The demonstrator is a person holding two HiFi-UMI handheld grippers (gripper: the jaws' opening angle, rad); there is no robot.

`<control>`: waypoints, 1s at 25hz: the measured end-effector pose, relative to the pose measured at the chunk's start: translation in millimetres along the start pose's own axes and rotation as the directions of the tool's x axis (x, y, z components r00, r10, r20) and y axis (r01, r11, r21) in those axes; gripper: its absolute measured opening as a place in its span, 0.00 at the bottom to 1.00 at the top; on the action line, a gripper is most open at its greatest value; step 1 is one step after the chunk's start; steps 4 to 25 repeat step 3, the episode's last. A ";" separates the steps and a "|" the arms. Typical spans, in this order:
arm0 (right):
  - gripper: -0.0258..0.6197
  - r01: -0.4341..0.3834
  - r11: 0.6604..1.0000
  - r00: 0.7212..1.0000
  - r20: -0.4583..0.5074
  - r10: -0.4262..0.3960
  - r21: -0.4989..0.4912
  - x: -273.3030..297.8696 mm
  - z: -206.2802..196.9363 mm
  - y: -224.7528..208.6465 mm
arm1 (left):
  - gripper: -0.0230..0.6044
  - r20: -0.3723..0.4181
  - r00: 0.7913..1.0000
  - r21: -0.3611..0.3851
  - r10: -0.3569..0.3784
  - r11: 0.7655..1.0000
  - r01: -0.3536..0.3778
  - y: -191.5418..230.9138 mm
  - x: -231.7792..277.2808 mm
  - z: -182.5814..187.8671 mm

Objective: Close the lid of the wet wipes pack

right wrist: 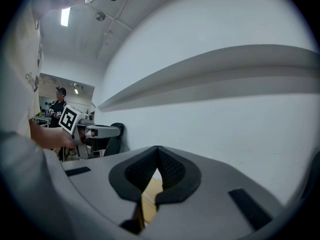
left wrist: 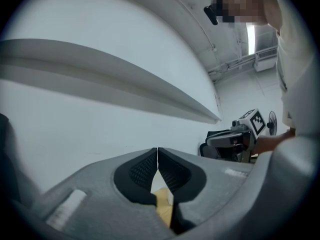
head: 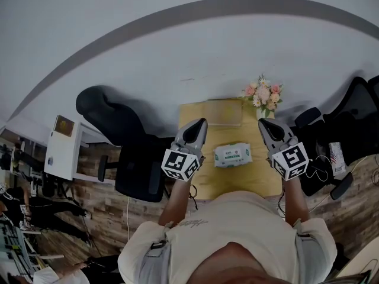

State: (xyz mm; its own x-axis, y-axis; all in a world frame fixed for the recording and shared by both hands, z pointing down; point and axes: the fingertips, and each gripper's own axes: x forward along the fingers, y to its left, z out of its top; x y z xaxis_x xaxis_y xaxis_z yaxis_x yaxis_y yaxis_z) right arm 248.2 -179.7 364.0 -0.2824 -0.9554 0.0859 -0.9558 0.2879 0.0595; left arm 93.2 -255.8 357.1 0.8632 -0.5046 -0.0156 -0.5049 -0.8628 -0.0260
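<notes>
A person stands over a light wooden counter (head: 260, 181) with a grey two-jaw tool in each hand. Both tools are held up off the surface and aimed at the pale wall beyond. The left gripper (head: 200, 125) has its jaws pressed together with nothing between them, and the right gripper (head: 264, 123) is the same. In each gripper view only a sliver of the counter shows below the ribbed black pads.

The white, green-labelled wet wipes pack (head: 233, 155) lies flat near the middle of the counter. It sits between the two tools and clear of both. Behind it stand a small vase of pink and white flowers (head: 263, 93) and a flat tan board (head: 224, 112).

From overhead the pack looks low and even, with no flap plainly standing up, but it is too small to tell whether the lid is seated. The scene suits either a lid waiting to be pressed down or one already snapped shut with the tools lifted away. How much of the job remains cannot be judged from these views.
</notes>
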 end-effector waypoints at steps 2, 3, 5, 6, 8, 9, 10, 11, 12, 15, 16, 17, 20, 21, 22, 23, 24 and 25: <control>0.04 -0.001 1.000 1.000 0.005 0.001 -0.004 -1.4 1.4 0.1 | 0.07 -0.003 1.000 -0.002 -0.003 1.000 0.003 -2.4 0.3 -1.8; 0.04 -0.001 1.000 1.000 0.008 0.001 -0.006 -2.1 2.3 0.1 | 0.07 -0.004 1.000 -0.003 -0.004 1.000 0.004 -3.6 0.4 -2.6; 0.04 -0.001 1.000 1.000 0.008 0.001 -0.006 -2.1 2.3 0.1 | 0.07 -0.004 1.000 -0.003 -0.004 1.000 0.004 -3.6 0.4 -2.6; 0.04 -0.001 1.000 1.000 0.008 0.001 -0.006 -2.1 2.3 0.1 | 0.07 -0.004 1.000 -0.003 -0.004 1.000 0.004 -3.6 0.4 -2.6; 0.04 -0.001 1.000 1.000 0.008 0.001 -0.006 -2.1 2.3 0.1 | 0.07 -0.004 1.000 -0.003 -0.004 1.000 0.004 -3.6 0.4 -2.6; 0.04 -0.001 1.000 1.000 0.008 0.001 -0.006 -2.1 2.3 0.1 | 0.07 -0.004 1.000 -0.003 -0.004 1.000 0.004 -3.6 0.4 -2.6; 0.04 -0.001 1.000 1.000 0.008 0.001 -0.006 -2.1 2.3 0.1 | 0.07 -0.004 1.000 -0.003 -0.004 1.000 0.004 -3.6 0.4 -2.6; 0.04 -0.001 1.000 1.000 0.008 0.001 -0.006 -2.1 2.3 0.1 | 0.07 -0.004 1.000 -0.003 -0.004 1.000 0.004 -3.6 0.4 -2.6; 0.04 -0.001 1.000 1.000 0.008 0.001 -0.006 -2.1 2.3 0.1 | 0.07 -0.004 1.000 -0.003 -0.004 1.000 0.004 -3.6 0.4 -2.6; 0.04 -0.001 1.000 1.000 0.008 0.001 -0.006 -2.1 2.3 0.1 | 0.07 -0.004 1.000 -0.003 -0.004 1.000 0.004 -3.6 0.4 -2.6; 0.04 -0.001 1.000 1.000 0.008 0.001 -0.006 -2.1 2.3 0.1 | 0.07 -0.004 1.000 -0.003 -0.004 1.000 0.004 -3.6 0.4 -2.6; 0.04 -0.001 1.000 1.000 0.008 0.001 -0.006 -2.1 2.3 0.1 | 0.07 -0.004 1.000 -0.003 -0.004 1.000 0.004 -3.6 0.4 -2.6; 0.04 -0.001 1.000 1.000 0.008 0.001 -0.006 -2.1 2.3 0.1 | 0.07 -0.004 1.000 -0.003 -0.004 1.000 0.004 -3.6 0.4 -2.6; 0.04 -0.001 1.000 1.000 0.008 0.001 -0.006 -2.1 2.3 0.1 | 0.07 -0.004 1.000 -0.003 -0.004 1.000 0.004 -3.6 0.4 -2.6; 0.04 -0.001 1.000 1.000 0.008 0.001 -0.006 -2.1 2.3 0.1 | 0.07 -0.004 1.000 -0.003 -0.004 1.000 0.004 -3.6 0.4 -2.6; 0.04 -0.001 1.000 1.000 0.008 0.001 -0.006 -2.1 2.3 0.1 | 0.07 -0.004 1.000 -0.003 -0.004 1.000 0.004 -3.6 0.4 -2.6; 0.04 -0.001 1.000 1.000 0.008 0.001 -0.006 -2.1 2.3 0.1 | 0.07 -0.004 1.000 -0.003 -0.004 1.000 0.004 -3.6 0.4 -2.6; 0.04 -0.001 1.000 1.000 0.008 0.001 -0.006 -2.1 2.3 0.1 | 0.07 -0.004 1.000 -0.003 -0.004 1.000 0.004 -3.6 0.4 -2.6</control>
